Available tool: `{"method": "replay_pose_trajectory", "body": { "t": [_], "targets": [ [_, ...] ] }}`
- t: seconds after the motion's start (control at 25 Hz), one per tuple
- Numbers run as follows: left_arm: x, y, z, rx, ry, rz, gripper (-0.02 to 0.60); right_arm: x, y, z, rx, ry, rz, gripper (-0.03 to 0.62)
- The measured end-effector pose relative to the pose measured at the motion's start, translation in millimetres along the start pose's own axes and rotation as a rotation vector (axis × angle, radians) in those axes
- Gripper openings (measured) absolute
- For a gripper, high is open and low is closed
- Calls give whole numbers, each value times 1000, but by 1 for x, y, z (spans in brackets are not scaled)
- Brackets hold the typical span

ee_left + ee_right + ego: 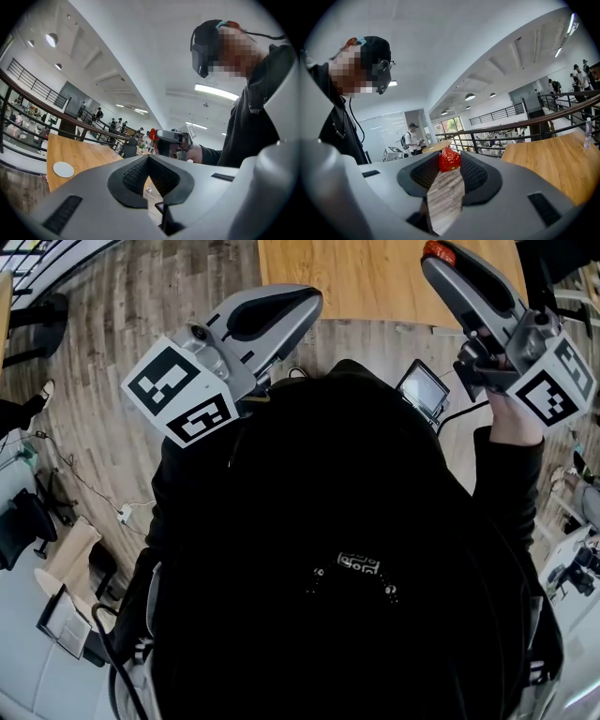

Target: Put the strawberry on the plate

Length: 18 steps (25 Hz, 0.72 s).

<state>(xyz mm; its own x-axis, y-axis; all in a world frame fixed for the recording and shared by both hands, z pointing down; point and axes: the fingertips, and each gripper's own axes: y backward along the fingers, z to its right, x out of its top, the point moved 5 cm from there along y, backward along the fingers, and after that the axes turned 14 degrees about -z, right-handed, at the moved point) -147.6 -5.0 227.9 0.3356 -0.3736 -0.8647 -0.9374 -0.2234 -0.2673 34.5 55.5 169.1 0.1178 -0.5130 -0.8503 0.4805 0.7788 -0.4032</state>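
Carry step in hand. Right tool pinching strawberry at tips, upper right of head view. Left tool pressed together, empty. Plate on counter, well apart. I judge next: bring strawberry over plate, lower, release.

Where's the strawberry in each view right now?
Head view: strawberry at the top edge, right of centre, on the right gripper's tip.
Left gripper view: small red spot at mid-frame, beyond the jaws.
Right gripper view: centre, pinched between the jaws.
Shared landmark: the wooden table.
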Motion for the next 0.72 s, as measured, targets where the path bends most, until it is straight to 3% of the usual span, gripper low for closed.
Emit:
{"method": "replay_pose_trajectory", "body": {
  "t": [0.52,0.72],
  "targets": [
    [-1,25,-21,97,44,60,0,19,-43,7,101,52,-26,146],
    [7,37,-9,105,45,72,0,31,-38,-5,117,62,-20,146]
  ]
}}
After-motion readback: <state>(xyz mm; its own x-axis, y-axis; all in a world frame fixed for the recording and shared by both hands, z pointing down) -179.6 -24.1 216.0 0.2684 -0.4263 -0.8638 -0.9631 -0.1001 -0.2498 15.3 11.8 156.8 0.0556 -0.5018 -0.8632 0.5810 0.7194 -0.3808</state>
